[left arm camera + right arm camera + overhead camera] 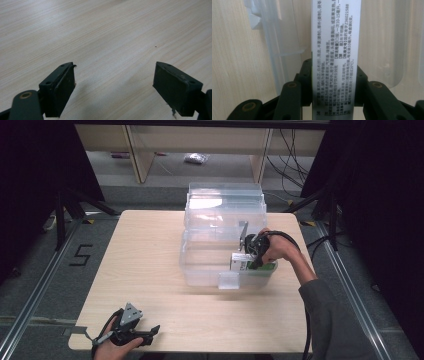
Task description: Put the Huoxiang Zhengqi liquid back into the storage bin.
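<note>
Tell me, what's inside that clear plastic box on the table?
A white and green carton sits inside the clear box, clamped by the right hand-held gripper. The hand and gripper cover part of the carton, so what lies beneath them cannot be seen.

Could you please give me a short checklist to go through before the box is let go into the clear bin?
1. Grip: the right gripper has both jaws pressed on the white printed box: ok.
2. Box over the bin: in the high view the box sits inside the walls of the clear plastic bin, near its front right corner: ok.
3. Lid out of the way: the bin's lid stands open at the back: ok.
4. Box resting on the bin floor: cannot tell.
5. Left gripper clear of the work: it lies open at the table's near edge, with nothing between its jaws: ok.
</note>
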Demonstrator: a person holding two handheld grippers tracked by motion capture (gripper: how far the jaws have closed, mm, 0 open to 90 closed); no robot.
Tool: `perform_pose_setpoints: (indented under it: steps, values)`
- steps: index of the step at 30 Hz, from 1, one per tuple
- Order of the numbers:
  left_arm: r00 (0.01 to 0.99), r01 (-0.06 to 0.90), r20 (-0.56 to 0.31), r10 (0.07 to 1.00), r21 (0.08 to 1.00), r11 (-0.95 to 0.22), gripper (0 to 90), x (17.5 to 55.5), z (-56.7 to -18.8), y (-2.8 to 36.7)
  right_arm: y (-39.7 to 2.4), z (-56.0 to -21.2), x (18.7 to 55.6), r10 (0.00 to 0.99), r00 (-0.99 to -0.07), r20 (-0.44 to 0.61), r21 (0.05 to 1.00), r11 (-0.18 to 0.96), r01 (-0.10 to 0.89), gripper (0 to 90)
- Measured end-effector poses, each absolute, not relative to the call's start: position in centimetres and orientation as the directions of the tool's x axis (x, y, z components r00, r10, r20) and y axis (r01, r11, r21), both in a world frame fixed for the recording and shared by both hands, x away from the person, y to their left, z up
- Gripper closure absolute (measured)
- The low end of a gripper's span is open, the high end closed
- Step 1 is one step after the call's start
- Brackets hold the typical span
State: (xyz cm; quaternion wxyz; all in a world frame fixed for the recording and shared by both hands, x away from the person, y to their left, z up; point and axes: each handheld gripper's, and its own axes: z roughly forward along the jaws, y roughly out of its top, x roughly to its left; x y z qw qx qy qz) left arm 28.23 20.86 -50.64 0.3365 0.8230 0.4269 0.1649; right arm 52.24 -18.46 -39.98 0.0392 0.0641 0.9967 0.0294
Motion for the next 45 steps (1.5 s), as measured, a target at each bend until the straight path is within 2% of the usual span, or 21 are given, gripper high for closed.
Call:
perform_pose_setpoints:
  steps: [7, 8, 11, 21, 22, 24, 26, 29, 30, 36, 45]
  values:
    - [0.567, 0.594, -0.028, 0.823, 0.706, -0.385, 16.9, 28.3, -50.8, 20.7, -18.3, -40.2, 51.9, 0.175, -0.984, -0.043, 0.048, 0.984, 0.172, 63.1]
    - [0.568, 0.594, -0.024, 0.822, 0.703, -0.39, 16.9, 28.3, -50.7, 20.7, -18.3, -40.3, 52.2, 0.135, -0.989, -0.065, 0.033, 0.991, 0.133, 62.6]
    - [0.58, 0.59, -0.016, 0.815, 0.698, -0.406, 16.9, 28.2, -50.6, 20.8, -18.4, -40.2, 52.2, 0.141, -0.988, -0.064, 0.034, 0.99, 0.139, 61.8]
    - [0.573, 0.592, -0.02, 0.819, 0.702, -0.396, 16.9, 28.3, -50.7, 20.8, -19.5, -37.6, 51.9, 0.206, -0.977, -0.057, 0.114, 0.973, 0.199, 56.9]
    - [0.578, 0.591, -0.011, 0.816, 0.695, -0.41, 16.9, 28.3, -50.6, 20.9, -19.7, -37.1, 51.7, 0.239, -0.969, -0.062, 0.126, 0.965, 0.229, 55.1]
    - [0.577, 0.592, -0.012, 0.816, 0.694, -0.409, 16.9, 28.3, -50.6, 20.9, -19.9, -37.0, 51.8, 0.236, -0.97, -0.064, 0.134, 0.965, 0.226, 55.0]
    - [0.56, 0.596, -0.024, 0.828, 0.706, -0.382, 16.9, 28.3, -50.8, 20.7, -20.4, -36.4, 51.6, 0.279, -0.957, -0.078, 0.159, 0.951, 0.265, 53.2]
    - [0.577, 0.594, -0.012, 0.817, 0.693, -0.41, 16.9, 28.3, -50.6, 20.9, -20.8, -35.9, 51.7, 0.29, -0.953, -0.09, 0.187, 0.945, 0.27, 51.3]
    - [0.575, 0.594, -0.012, 0.818, 0.694, -0.407, 16.9, 28.3, -50.6, 20.9, -20.9, -35.7, 51.6, 0.324, -0.942, -0.09, 0.196, 0.933, 0.303, 50.1]
    - [0.575, 0.594, -0.011, 0.818, 0.693, -0.408, 16.9, 28.3, -50.6, 20.9, -21.3, -35.2, 51.5, 0.385, -0.92, -0.074, 0.265, 0.897, 0.354, 46.3]
    - [0.558, 0.597, -0.027, 0.829, 0.707, -0.379, 16.9, 28.3, -50.8, 20.7, -21.4, -35.0, 51.2, 0.436, -0.898, -0.063, 0.299, 0.866, 0.4, 39.9]
